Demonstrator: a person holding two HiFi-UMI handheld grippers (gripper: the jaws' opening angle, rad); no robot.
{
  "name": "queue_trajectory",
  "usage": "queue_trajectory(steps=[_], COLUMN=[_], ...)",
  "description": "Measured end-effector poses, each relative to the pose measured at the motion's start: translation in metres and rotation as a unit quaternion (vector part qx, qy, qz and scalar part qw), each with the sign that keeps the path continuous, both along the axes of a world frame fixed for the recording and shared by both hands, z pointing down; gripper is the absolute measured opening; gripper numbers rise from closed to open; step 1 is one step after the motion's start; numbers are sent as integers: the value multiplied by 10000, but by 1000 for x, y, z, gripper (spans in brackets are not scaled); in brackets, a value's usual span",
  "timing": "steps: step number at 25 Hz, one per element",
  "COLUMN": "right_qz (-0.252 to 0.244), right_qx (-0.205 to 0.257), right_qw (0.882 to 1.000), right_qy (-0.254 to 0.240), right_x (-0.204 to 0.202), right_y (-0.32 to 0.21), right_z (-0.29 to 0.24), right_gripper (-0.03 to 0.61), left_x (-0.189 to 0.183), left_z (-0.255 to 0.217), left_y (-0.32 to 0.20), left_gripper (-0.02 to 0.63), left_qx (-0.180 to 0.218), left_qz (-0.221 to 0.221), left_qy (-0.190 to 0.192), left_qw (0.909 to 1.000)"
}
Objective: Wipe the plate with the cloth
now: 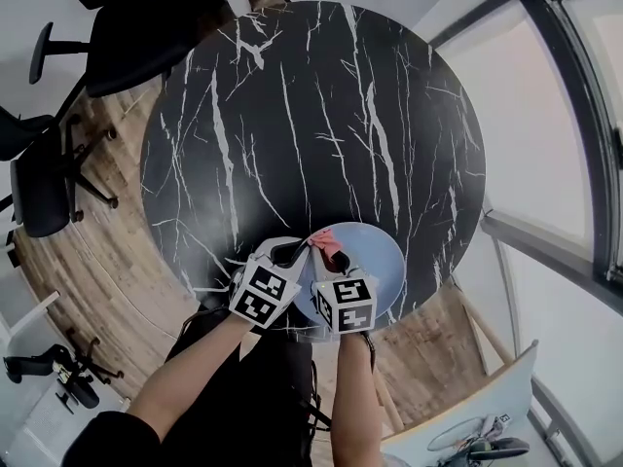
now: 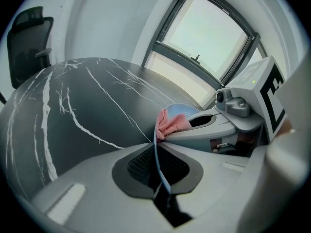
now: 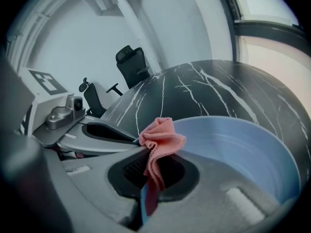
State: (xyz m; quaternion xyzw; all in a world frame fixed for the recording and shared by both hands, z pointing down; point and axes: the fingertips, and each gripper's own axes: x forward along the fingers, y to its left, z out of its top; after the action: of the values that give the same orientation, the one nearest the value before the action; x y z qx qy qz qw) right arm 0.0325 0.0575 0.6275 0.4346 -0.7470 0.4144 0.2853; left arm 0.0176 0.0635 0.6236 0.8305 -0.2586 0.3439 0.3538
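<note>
A light blue plate (image 1: pixel 375 261) lies at the near edge of the round black marble table (image 1: pixel 311 115). Both grippers meet at the plate's left rim. My left gripper (image 1: pixel 292 251) is shut on that rim, and in the left gripper view the thin blue edge (image 2: pixel 158 154) runs straight between the pads. My right gripper (image 1: pixel 336 259) is shut on a crumpled pink cloth (image 3: pixel 160 137). The cloth bunches up over the plate's (image 3: pixel 233 144) rim. A blue sliver shows beside it in the gap. The left gripper's body (image 3: pixel 104 132) lies close alongside.
Black office chairs (image 1: pixel 58 163) stand on the wood floor to the table's left. A large window with a dark frame (image 1: pixel 545 115) runs along the right. The plate sits near the table's front edge, close to the person's arms.
</note>
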Motion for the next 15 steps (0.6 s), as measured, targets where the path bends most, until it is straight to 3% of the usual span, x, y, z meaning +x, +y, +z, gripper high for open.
queue_trajectory(steps=[9,15], right_qz=[344,1131], right_qx=[248,-5], right_qw=[9962,9867], right_qy=[757,1168], right_x=[24,76], right_y=[-10,-16], right_z=[1,1], right_gripper=[9,9], left_x=[0,3], left_z=[0,-2], left_y=[-2,-2], left_gripper=[12,12], left_qx=[0,-24], left_qz=[-107,-181], left_qy=[51,167], left_qw=[9999,9997])
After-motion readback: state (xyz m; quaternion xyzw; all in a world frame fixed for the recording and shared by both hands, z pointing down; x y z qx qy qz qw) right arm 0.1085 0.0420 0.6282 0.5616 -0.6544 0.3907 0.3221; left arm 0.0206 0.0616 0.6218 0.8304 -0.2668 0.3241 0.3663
